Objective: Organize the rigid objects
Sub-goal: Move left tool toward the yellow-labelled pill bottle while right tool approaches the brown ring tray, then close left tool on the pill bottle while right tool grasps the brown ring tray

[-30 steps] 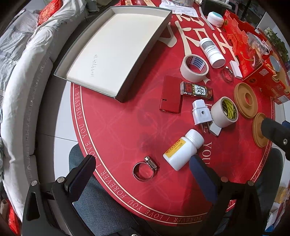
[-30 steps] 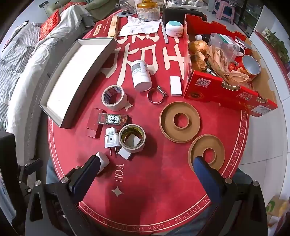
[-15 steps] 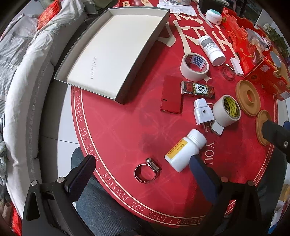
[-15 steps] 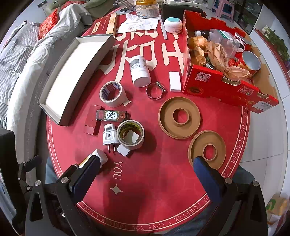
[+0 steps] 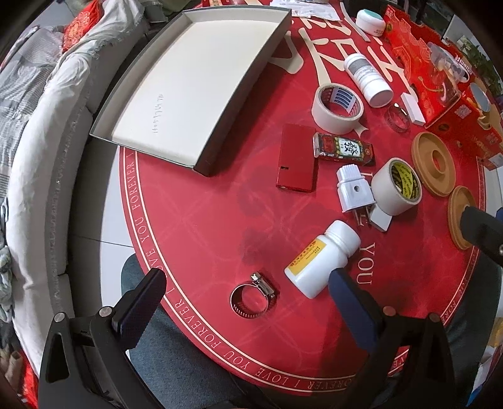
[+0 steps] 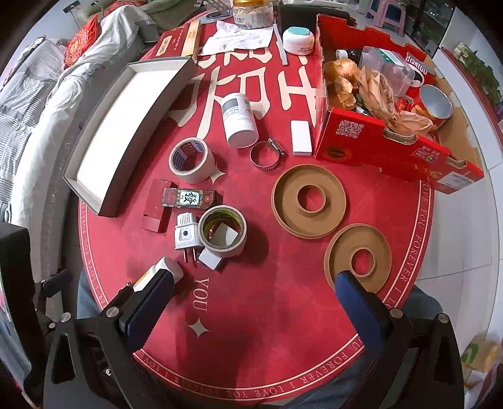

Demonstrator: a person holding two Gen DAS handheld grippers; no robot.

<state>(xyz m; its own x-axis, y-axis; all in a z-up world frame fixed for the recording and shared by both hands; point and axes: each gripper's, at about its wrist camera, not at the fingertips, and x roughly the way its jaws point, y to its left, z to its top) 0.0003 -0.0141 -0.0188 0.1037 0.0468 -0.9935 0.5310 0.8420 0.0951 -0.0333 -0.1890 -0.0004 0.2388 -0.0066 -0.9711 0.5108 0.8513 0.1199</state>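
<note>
A round red table [image 5: 195,226] carries an empty tray [image 5: 201,85] at its left edge. Both grippers, left [image 5: 248,294] and right [image 6: 251,295], hang spread wide, holding nothing. Bottle [image 5: 320,259] (lying down), then clamp [image 5: 253,299], sit near the left one.

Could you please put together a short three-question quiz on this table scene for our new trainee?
1. True or false: the shallow grey tray with the white floor holds nothing.
2. Which thing lies nearest the open left gripper? A) the white round jar with the teal lid B) the steel hose clamp C) the tan cardboard ring
3. Fill in: the white plug adapter lies beside the roll of tape with the ___ inner label.

Key: 1 true; 2 B; 3 yellow.
</note>
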